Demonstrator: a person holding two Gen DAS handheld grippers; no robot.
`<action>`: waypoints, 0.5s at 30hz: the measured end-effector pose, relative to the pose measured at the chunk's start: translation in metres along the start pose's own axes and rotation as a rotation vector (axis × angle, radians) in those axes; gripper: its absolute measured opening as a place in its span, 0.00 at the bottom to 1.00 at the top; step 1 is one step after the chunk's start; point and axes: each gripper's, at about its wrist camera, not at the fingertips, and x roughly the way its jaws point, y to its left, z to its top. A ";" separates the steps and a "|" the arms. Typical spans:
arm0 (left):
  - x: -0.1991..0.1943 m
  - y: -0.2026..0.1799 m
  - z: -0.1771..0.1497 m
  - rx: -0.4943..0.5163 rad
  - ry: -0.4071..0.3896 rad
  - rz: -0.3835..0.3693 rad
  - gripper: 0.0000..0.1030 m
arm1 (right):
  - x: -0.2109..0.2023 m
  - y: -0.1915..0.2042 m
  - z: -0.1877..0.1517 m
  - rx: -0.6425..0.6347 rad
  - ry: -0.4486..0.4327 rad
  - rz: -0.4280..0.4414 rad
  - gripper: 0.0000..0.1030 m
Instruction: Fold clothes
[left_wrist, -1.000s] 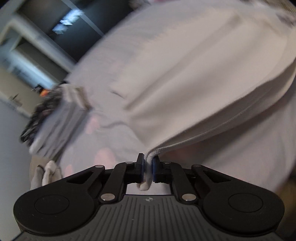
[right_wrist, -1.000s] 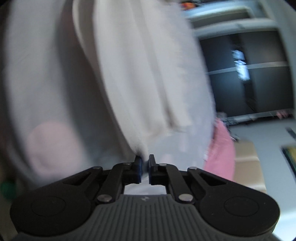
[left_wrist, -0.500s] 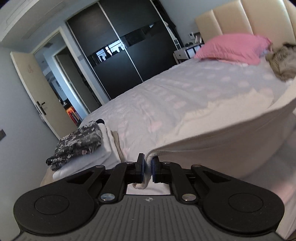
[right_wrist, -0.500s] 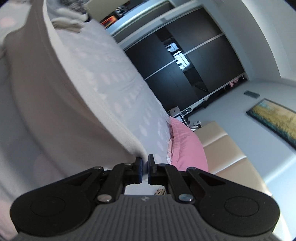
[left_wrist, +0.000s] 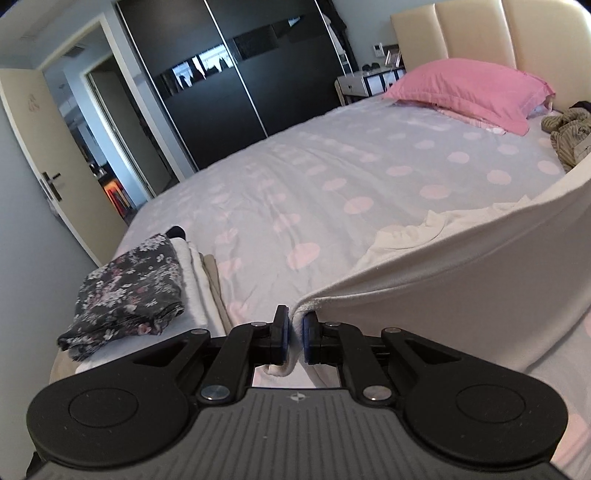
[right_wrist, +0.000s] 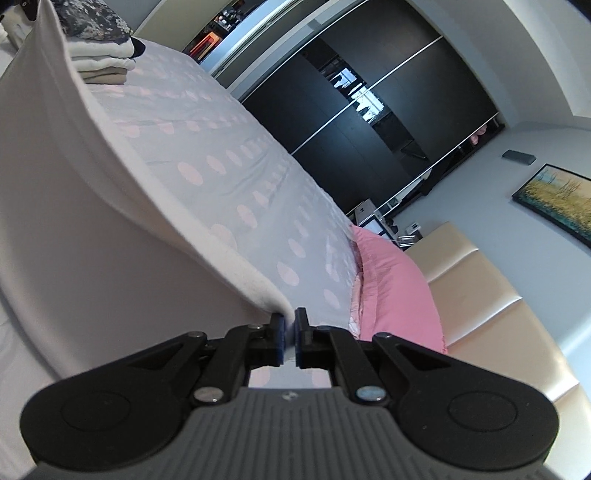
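My left hand-held gripper (left_wrist: 293, 338) is pinching a hemmed corner of the cream garment (left_wrist: 461, 280), pads pressed tight on the cloth, a little tab of fabric poking out below them. From there the garment stretches off to the right as a taut, raised band above the bed (left_wrist: 332, 158), its far part bunched on the sheet. My right hand-held gripper (right_wrist: 290, 338) is clamped on the other end of that same edge, the cream garment (right_wrist: 74, 221) sweeping away up and left in its tilted view, lifted clear of the spotted bedsheet. Beyond my left gripper, near the bed's corner, sits a stack of folded clothes (left_wrist: 147, 284), a dark floral piece on top, white and beige layers under it. Further out, a pink pillow (left_wrist: 465, 92) lies against the padded headboard (left_wrist: 480, 33), with a crumpled striped garment (left_wrist: 569, 134) just beside it. Dark sliding wardrobe doors (left_wrist: 229, 81) line the far wall, and a framed painting (right_wrist: 554, 199) hangs above the headboard
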 end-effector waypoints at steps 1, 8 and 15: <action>0.007 0.000 0.002 0.006 0.012 -0.002 0.05 | 0.009 0.000 0.002 0.001 0.007 0.008 0.05; 0.058 -0.005 0.004 0.028 0.094 -0.034 0.05 | 0.061 0.008 0.004 0.020 0.065 0.073 0.05; 0.085 -0.001 0.011 0.013 0.121 -0.052 0.05 | 0.091 0.008 0.005 0.041 0.074 0.111 0.05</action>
